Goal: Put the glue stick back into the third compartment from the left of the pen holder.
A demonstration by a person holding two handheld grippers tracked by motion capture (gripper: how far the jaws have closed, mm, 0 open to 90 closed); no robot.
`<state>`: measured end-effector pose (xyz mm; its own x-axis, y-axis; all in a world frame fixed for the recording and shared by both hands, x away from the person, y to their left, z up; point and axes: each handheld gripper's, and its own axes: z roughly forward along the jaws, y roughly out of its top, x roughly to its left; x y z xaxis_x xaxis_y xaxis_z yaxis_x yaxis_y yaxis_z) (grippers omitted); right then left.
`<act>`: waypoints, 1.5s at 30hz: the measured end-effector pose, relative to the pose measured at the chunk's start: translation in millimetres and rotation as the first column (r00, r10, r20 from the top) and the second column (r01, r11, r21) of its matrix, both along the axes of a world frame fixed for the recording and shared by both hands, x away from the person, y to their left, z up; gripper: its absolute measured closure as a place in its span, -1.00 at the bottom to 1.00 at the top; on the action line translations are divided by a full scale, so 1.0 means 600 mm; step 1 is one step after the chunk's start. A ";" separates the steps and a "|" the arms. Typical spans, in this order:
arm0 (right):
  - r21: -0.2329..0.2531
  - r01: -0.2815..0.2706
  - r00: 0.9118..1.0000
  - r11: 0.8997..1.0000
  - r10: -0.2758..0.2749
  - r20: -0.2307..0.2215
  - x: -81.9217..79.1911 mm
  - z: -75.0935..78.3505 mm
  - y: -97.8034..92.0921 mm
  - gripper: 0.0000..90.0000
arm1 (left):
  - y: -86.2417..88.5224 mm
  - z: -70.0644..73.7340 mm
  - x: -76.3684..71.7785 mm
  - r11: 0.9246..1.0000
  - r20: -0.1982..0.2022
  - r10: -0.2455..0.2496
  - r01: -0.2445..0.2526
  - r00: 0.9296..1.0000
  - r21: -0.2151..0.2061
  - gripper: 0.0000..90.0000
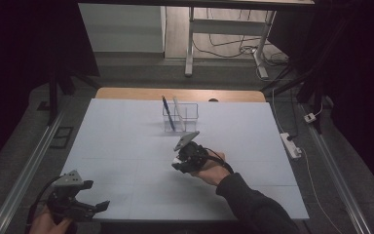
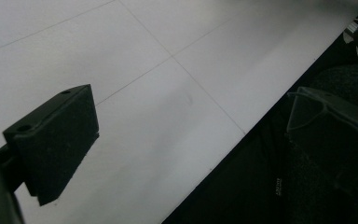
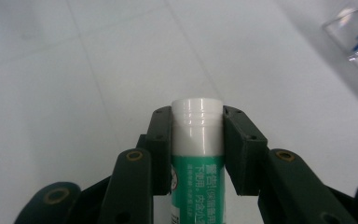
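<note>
1. Down at the near left corner of the table (image 1: 126,146), we are seeing the left gripper (image 1: 91,195) hovering over the white surface, a hand (image 1: 48,225) gripping it from below.
2. Riding along in the left gripper view, we are watching its jaws standing wide apart with nothing between them, one over the white top and the other out past the table's edge above the dark floor.
3. Moving farther in, just right of centre, we are picking up the right gripper (image 1: 177,163) being held by a hand (image 1: 214,171) in a dark sleeve (image 1: 253,204).
4. Looking along the right gripper view, we are seeing its jaws clamping a glue stick (image 3: 198,140), green label below and white cap poking up beyond the pads, so the stick is sitting in the grip above the table rather than lying on it.
5. Pushing on toward the far side, we are spotting a clear holder (image 1: 181,117) standing near the back of the white top, just beyond the right gripper.
6. Leaning inside that holder, we are making out a blue pen (image 1: 168,113), with a pale stick-like item beside it that we cannot identify.
</note>
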<state>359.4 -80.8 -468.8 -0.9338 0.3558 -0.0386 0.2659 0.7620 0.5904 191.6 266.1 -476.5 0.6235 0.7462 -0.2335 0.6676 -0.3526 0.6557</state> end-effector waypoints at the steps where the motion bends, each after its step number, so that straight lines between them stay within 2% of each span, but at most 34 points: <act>1: 0.009 0.006 1.000 1.000 -0.006 0.004 0.003 0.004 -0.002 0.44 | 0.000 0.000 0.000 1.000 0.000 0.000 0.000 1.000 -0.001 -0.95; 10: 0.098 0.088 0.995 0.991 -0.092 0.031 0.025 0.033 -0.022 0.44 | 0.001 0.000 0.000 1.000 0.000 0.001 -0.001 1.000 -0.004 -0.95; 22: 0.181 0.159 0.984 0.971 -0.171 0.054 0.058 0.056 -0.042 0.44 | 0.002 0.000 0.000 1.000 -0.001 0.004 -0.004 1.000 -0.011 -0.95; 33: 0.264 0.209 0.969 0.942 -0.236 0.073 0.090 0.078 -0.052 0.44 | 0.002 0.000 0.000 1.000 0.000 0.003 -0.003 1.000 -0.012 -0.95; 36: 0.279 0.223 0.963 0.934 -0.255 0.084 0.100 0.082 -0.054 0.44 | 0.002 0.000 0.000 1.000 0.000 0.001 -0.001 1.000 -0.012 -0.95; 42: 0.318 0.268 0.949 0.909 -0.307 0.079 0.124 0.083 -0.060 0.44 | 0.002 0.000 0.000 1.000 0.000 0.001 -0.001 1.000 -0.013 -0.95; 45: 0.328 0.280 0.943 0.902 -0.322 0.082 0.133 0.083 -0.060 0.44 | 0.002 0.000 0.000 1.000 0.000 0.001 -0.001 1.000 -0.014 -0.95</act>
